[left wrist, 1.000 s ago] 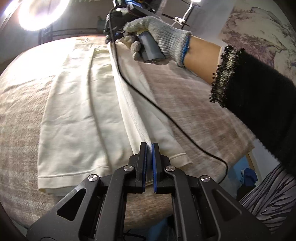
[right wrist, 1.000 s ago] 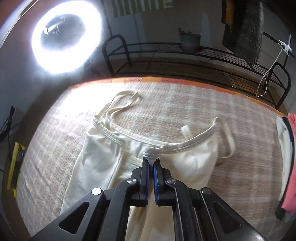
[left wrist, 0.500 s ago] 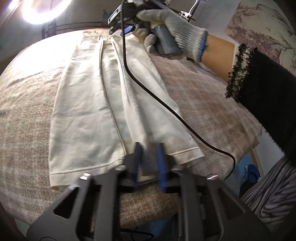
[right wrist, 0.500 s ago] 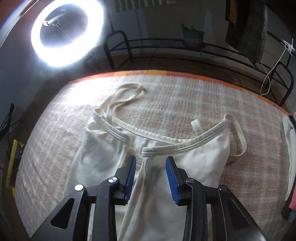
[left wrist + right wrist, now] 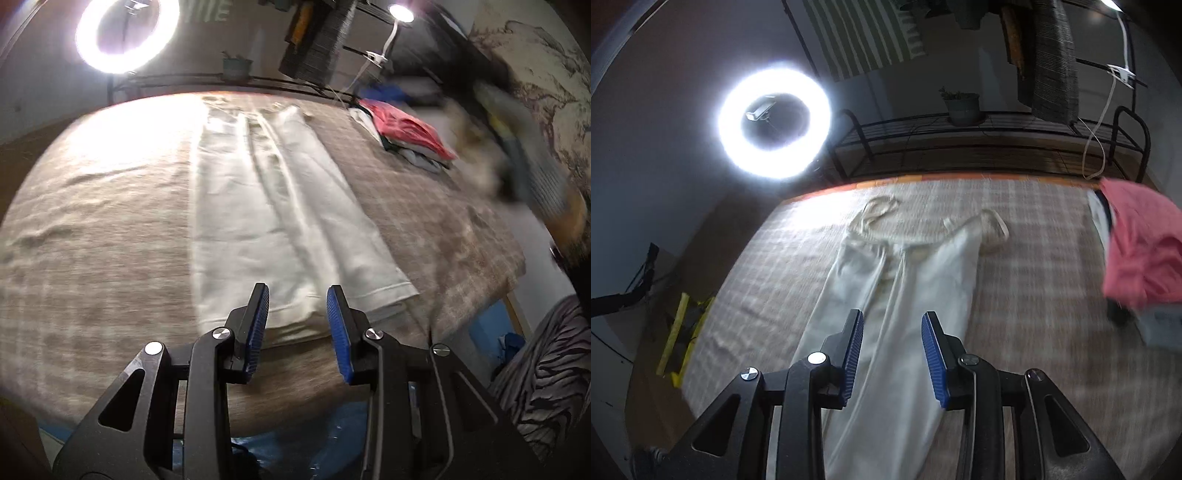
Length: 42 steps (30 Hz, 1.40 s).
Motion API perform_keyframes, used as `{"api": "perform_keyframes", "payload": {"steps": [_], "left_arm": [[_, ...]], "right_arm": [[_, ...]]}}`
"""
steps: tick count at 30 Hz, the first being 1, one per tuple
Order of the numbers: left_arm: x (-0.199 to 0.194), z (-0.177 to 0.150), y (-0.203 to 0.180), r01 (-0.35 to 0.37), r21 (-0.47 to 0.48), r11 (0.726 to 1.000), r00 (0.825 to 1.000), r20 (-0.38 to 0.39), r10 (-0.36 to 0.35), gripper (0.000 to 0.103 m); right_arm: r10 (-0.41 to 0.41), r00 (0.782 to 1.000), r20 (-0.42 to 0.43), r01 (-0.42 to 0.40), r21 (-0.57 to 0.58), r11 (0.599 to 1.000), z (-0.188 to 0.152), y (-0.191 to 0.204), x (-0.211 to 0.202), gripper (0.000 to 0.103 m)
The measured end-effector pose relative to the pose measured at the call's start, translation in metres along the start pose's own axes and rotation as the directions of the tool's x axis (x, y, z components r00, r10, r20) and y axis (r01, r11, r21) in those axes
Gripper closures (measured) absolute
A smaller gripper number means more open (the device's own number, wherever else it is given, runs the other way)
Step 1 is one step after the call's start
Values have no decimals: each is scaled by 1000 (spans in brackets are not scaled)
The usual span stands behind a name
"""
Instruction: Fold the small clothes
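The left claw (image 5: 297, 325) is wide open and holds nothing, hovering at the near hem of a cream strappy top (image 5: 273, 206). The right claw (image 5: 892, 354) is also wide open and empty above the same top, which lies lengthwise, folded narrow, on the plaid-covered tabletop (image 5: 92, 240). A pile of clothes with a pink one on top (image 5: 1141, 251) sits at the far right.

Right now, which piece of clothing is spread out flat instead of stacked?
The cream strappy top, laid lengthwise mid-table; the pink garment sits on a pile beside it.
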<state>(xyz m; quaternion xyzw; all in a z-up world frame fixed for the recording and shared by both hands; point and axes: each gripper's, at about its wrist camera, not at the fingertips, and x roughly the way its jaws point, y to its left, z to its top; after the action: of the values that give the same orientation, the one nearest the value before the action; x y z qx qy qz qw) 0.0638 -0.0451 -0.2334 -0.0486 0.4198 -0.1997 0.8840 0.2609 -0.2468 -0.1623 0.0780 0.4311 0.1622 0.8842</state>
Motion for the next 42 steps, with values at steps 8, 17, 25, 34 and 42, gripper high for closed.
{"api": "perform_keyframes", "payload": {"steps": [8, 17, 25, 34, 42], "left_arm": [[2, 4, 47, -61, -117, 991, 996, -66, 53, 51], [36, -14, 64, 22, -282, 959, 981, -181, -76, 51], [40, -17, 80, 49, -369, 928, 980, -164, -117, 97], [27, -18, 75, 57, -346, 936, 984, -142, -112, 99], [29, -14, 70, 41, -320, 947, 986, -138, -89, 99]], "right_arm": [[22, 979, -202, -2, 99, 995, -140, -3, -17, 68], [190, 945, -267, -131, 224, 966, -212, -16, -4, 71], [302, 918, -257, -234, 264, 936, -219, -17, 8, 100], [324, 928, -184, -273, 257, 927, -221, -26, -21, 102], [292, 926, -241, -234, 243, 942, -221, -21, -2, 102]]}}
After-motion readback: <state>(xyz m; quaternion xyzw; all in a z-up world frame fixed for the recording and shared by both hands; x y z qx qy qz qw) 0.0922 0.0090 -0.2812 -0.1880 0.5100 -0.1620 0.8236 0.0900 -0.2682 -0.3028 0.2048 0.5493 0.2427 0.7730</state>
